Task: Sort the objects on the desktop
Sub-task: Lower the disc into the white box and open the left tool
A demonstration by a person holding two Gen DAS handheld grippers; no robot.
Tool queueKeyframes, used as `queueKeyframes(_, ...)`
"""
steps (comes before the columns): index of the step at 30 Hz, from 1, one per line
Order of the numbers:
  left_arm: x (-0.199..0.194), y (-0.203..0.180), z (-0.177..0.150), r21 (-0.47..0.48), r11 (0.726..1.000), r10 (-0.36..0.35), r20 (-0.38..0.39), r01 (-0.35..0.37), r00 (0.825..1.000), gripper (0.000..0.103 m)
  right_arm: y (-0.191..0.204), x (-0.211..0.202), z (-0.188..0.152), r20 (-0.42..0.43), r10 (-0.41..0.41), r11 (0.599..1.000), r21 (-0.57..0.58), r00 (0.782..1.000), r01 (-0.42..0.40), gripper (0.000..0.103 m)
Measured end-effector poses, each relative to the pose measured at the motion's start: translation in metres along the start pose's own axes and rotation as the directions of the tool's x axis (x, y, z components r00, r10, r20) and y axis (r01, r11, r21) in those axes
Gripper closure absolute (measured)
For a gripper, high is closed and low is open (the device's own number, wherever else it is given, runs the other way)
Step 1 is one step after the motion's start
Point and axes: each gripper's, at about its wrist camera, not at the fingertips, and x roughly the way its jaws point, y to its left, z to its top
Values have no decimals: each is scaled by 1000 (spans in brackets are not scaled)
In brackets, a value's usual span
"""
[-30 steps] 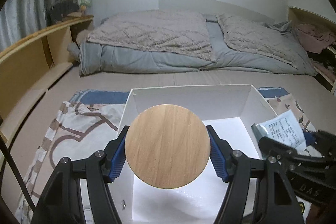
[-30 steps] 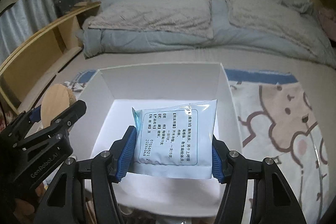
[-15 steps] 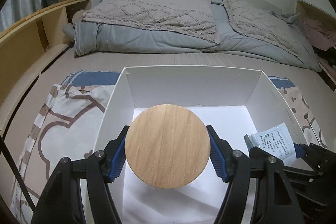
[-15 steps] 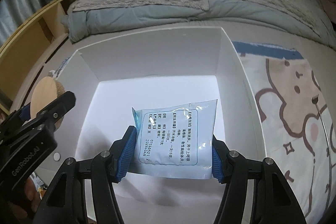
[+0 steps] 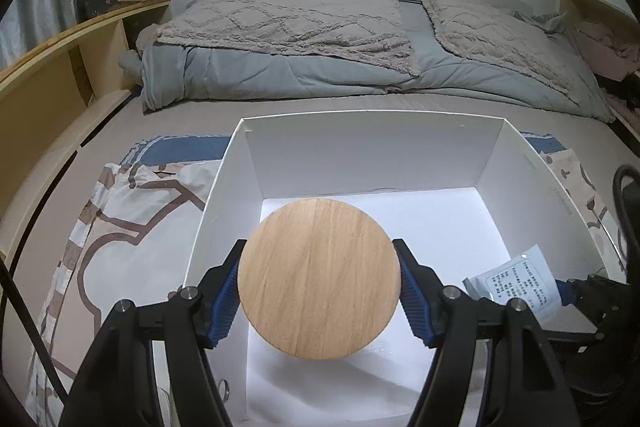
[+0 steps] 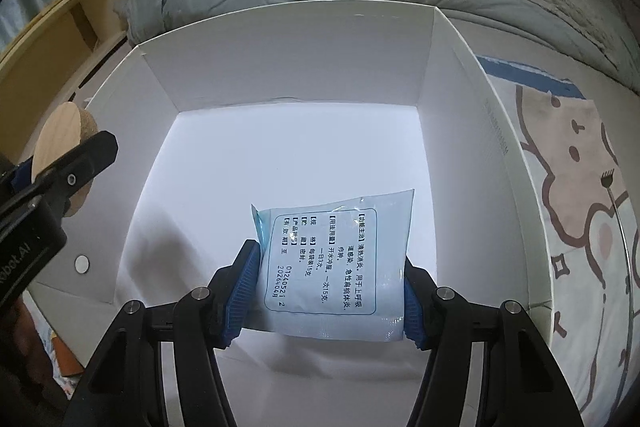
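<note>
The left gripper (image 5: 319,291) has its jaws closed on a round wooden disc (image 5: 319,278) over the white box (image 5: 372,151). The right gripper (image 6: 331,291) clamps a pale blue sachet (image 6: 334,263) printed with Chinese text and "2026", inside the box.

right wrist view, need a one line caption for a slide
Right hand-held gripper holds a printed sachet over an open white box on a bed.

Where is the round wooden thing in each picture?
Left wrist view: the wooden disc fills the lower middle, clamped between the left gripper pads.
Right wrist view: the wooden disc sits at the far left edge, seen slantwise.
Shared landmark: the white box beneath both.
</note>
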Motion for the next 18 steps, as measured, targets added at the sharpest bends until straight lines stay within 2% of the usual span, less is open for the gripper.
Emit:
queueKeyframes(11, 4, -3, -6, 1, 1000, -15, -22, 15, 1000, 34, 1, -2, -2, -4, -8, 1000, 17, 1000, 8, 40)
queueKeyframes(18, 6, -7, -3, -11, 1000, -28, -70, 27, 997, 34, 3, -5, -2, 0, -31, 1000, -3, 1000, 31, 40)
